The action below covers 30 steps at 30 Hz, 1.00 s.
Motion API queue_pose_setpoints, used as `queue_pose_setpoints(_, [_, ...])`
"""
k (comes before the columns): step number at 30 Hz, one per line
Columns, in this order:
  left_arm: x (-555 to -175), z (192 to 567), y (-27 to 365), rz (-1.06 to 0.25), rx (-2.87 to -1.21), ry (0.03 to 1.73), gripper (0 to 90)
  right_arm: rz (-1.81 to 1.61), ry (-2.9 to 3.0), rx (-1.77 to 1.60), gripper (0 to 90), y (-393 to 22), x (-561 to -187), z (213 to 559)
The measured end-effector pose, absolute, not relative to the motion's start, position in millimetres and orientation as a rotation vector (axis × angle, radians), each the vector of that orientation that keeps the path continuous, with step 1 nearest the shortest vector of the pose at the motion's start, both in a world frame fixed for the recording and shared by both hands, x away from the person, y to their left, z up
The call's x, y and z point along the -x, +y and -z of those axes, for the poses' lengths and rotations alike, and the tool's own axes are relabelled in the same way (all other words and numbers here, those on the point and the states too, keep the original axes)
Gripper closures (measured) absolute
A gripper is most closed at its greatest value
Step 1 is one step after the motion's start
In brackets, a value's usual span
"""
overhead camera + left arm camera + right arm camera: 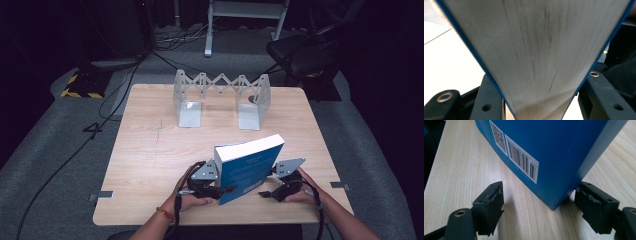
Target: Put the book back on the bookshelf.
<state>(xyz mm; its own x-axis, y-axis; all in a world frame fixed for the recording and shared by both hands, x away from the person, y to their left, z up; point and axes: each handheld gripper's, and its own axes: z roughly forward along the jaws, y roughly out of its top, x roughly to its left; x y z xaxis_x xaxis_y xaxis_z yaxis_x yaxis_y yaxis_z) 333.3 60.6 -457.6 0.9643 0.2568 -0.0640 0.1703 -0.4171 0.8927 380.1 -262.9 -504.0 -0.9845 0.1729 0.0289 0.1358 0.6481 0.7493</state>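
A thick blue book stands upright and a little tilted near the front edge of the wooden table. My left gripper holds it from the left. In the left gripper view the grey page block runs between the two jaws, which press on both blue covers. My right gripper sits at the book's lower right. In the right gripper view its jaws stand wide around the bottom corner of the barcode cover. The left pad is clear of the book, and the right pad is close beside the spine edge.
A silver expanding bookend rack stands open at the back of the table, with bare wood between it and the book. A dark chair and cables lie on the floor beyond the table.
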Motion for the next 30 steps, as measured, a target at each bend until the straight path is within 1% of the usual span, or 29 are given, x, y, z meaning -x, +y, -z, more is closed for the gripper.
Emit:
queue_pose_setpoints(2, [-332,457,60,-0.118,-2.021,0.301,55.8,-1.274,2.814,-0.262,25.5,-263,-380,504])
queue_pose_setpoints(5, [-329,456,61,-0.157,-2.057,0.284,55.0,-1.289,2.807,-0.242,30.6,-265,-380,504])
queue_pose_setpoints(6, [-329,456,61,-0.157,-2.057,0.284,54.8,-1.294,2.801,-0.230,33.6,-265,-380,504])
queue_pose_setpoints(10, [-324,456,62,-0.211,-2.103,0.251,53.7,-1.290,2.799,-0.201,36.7,-267,-378,503])
queue_pose_setpoints(13, [-319,457,63,-0.250,-2.136,0.251,51.9,-1.274,2.790,-0.189,37.9,-268,-376,503])
queue_pose_setpoints(17, [-317,462,64,-0.252,-2.163,0.263,51.2,-1.263,2.782,-0.177,39.0,-268,-374,503])
queue_pose_setpoints(21, [-316,473,59,-0.265,-2.245,0.257,50.8,-1.259,2.778,-0.178,39.4,-268,-373,502])
queue_pose_setpoints(27, [-317,475,57,-0.289,-2.258,0.263,53.5,-1.274,2.758,-0.210,42.1,-272,-368,504])
queue_pose_setpoints(30, [-320,474,56,-0.297,-2.264,0.283,53.2,-1.271,2.758,-0.208,42.9,-274,-362,503])
